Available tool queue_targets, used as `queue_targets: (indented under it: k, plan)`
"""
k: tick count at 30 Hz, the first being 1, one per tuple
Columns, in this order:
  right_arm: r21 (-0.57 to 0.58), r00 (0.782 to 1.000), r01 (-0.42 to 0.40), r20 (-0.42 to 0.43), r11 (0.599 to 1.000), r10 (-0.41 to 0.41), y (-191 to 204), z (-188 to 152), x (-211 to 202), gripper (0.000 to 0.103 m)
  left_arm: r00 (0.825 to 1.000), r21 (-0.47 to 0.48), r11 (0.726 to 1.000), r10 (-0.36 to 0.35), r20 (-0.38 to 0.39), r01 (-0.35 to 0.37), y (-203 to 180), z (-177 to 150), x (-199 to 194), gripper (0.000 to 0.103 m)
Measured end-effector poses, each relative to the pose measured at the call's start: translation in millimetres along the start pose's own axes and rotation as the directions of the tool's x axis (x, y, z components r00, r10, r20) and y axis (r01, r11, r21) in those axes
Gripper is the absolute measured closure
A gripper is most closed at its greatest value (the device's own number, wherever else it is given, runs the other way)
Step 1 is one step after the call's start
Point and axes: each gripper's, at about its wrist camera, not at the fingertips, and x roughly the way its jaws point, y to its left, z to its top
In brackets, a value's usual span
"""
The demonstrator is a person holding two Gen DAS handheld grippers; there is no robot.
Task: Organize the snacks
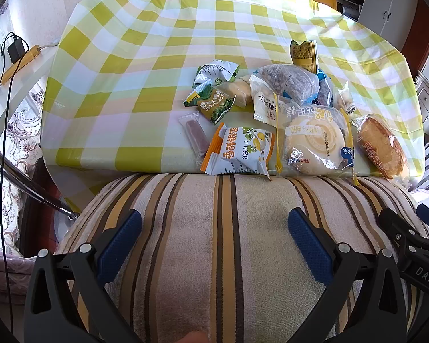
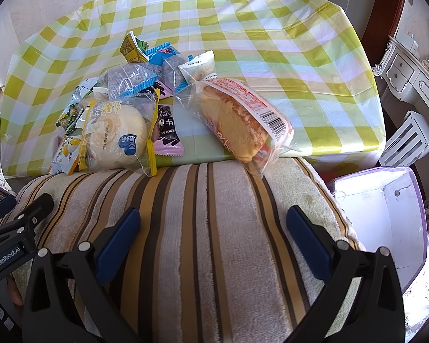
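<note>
Both tools parked low over a striped cushion (image 2: 214,228), short of the table (image 1: 186,28), probably a rest pose ahead of any picking. Left gripper (image 1: 214,228): jaws spread wide, nothing between the blue pads (image 1: 120,245). Right gripper (image 2: 211,228): likewise spread, likewise empty.

Snacks heaped in one loose pile at the near table edge, within easy reach of either tool and not yet sorted. Round bun (image 2: 114,137) in clear wrap at the front, touching the cushion. Cake slice (image 2: 243,125) in its bag, tilted, lower end overhanging the cushion. Pink bar (image 2: 167,134) between bun and cake slice. Orange packet (image 1: 240,151) and clear-wrapped brown stick (image 1: 196,137) at the left of the pile; green packets (image 1: 211,91) behind them; grey bags (image 2: 128,80) and a yellow sachet (image 2: 131,47) toward the back.

White box (image 2: 386,214) beside the cushion on the right, below table height: open-topped, visible interior bare, far corners unseen. Likely the destination, hence its place on the right tool's side.
</note>
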Motion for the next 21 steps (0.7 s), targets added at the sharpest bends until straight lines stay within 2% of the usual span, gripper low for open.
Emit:
queue_targets:
  k: [21]
  plan:
    - [-0.001,1.000,0.000,0.000,1.000,0.000,-0.2,0.0,-0.2,0.001,1.000,-0.002,1.000,-0.002,0.001,0.002,0.4,0.1,0.3,0.004]
